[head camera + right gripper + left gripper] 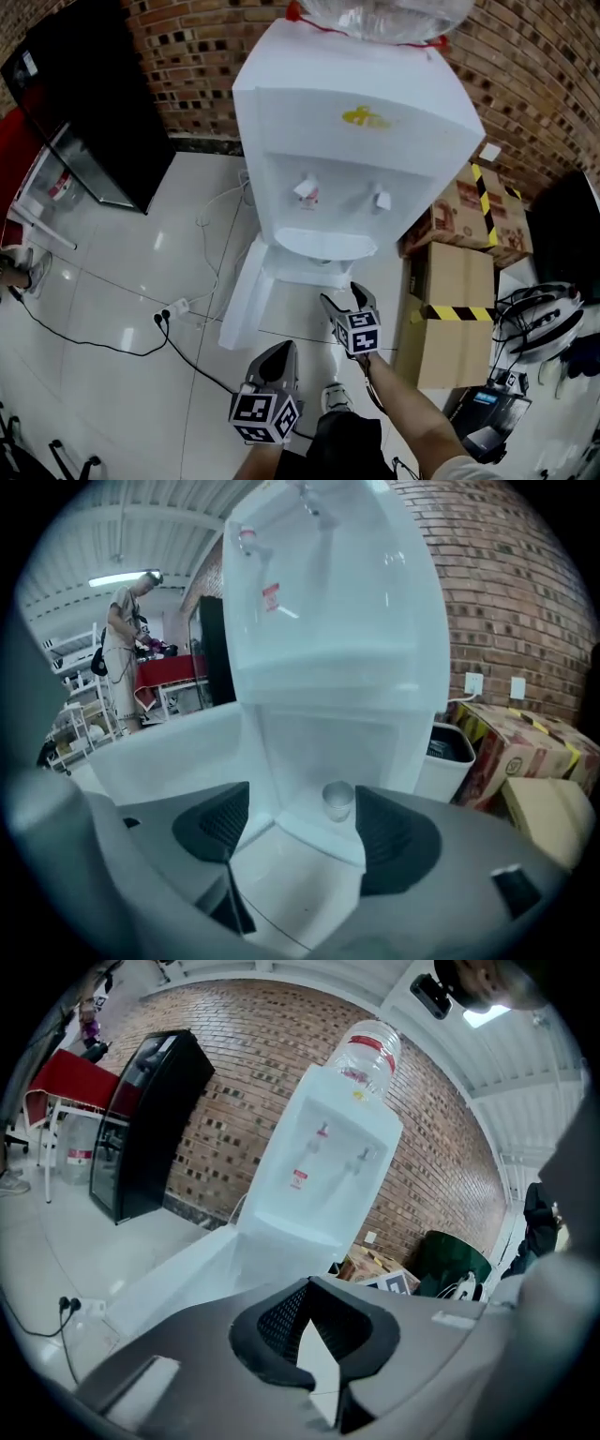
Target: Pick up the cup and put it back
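A small clear cup point(337, 800) stands upright inside the open lower compartment of the white water dispenser point(356, 141). My right gripper point(302, 805) points into that compartment, open, its dark pads point(217, 822) wide apart. The cup lies beyond them, nearer the right pad, untouched. In the head view the right gripper point(349, 302) sits just below the dispenser's drip tray, and the cup is hidden. My left gripper point(277, 361) hangs lower and to the left, away from the dispenser. Its fingers are together, shut with nothing held point(312, 1312).
The compartment door point(246, 300) hangs open to the left. Cardboard boxes with yellow-black tape point(459, 309) and a white bin point(445, 761) stand to the dispenser's right. A power strip with cables point(173, 309) lies on the tiled floor. A person point(122, 639) stands far back.
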Demonstrator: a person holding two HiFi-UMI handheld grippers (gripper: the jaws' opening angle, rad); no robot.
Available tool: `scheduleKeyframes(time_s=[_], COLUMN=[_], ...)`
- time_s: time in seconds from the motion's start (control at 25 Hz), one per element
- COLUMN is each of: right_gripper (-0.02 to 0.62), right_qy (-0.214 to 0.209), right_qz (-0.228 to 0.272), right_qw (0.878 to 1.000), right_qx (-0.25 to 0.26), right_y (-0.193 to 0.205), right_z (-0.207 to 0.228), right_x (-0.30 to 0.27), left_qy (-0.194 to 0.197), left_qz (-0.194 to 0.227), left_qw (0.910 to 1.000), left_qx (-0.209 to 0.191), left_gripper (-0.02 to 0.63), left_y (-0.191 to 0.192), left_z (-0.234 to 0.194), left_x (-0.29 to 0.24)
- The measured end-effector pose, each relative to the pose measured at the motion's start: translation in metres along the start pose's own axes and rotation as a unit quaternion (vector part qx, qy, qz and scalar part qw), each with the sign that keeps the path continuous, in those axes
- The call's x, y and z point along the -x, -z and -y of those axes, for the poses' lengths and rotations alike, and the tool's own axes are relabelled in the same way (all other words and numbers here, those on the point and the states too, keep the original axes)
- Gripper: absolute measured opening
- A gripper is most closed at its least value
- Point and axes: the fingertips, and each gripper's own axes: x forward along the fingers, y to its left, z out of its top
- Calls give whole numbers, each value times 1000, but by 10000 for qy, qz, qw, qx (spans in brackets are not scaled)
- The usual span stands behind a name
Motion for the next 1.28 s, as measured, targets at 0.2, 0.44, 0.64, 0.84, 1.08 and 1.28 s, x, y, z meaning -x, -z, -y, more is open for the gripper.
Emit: scheduleKeyframes(time_s=[0.2,0.44,0.64,0.84,1.08,1.28], right_gripper=[371,396,393,391,379,354], right_qy=[222,437,619,730,731,594], right_qz=[-88,-58,40,176,283,362], right_qw=[9997,9989,9976,9965,9965,9976], right_qx=[-64,-165,-305,-370,-295,-10], right_y=[44,75,78,73,66,57], right_z=[23,46,62,69,71,63], right_x=[-77,-157,-201,-222,-237,-234], left_qy=[178,329,266,165,188,150], left_qz=[36,97,222,249,188,244], left_qw=[9998,9989,9985,9991,9992,9993], left_qx=[-106,-326,-424,-299,-295,-228], left_gripper=[3,3,3,3,2,2], left_y=[40,67,75,83,93,93], left_z=[-30,-55,-74,-86,-83,-84], left_x=[-41,-72,-75,-75,-77,-78])
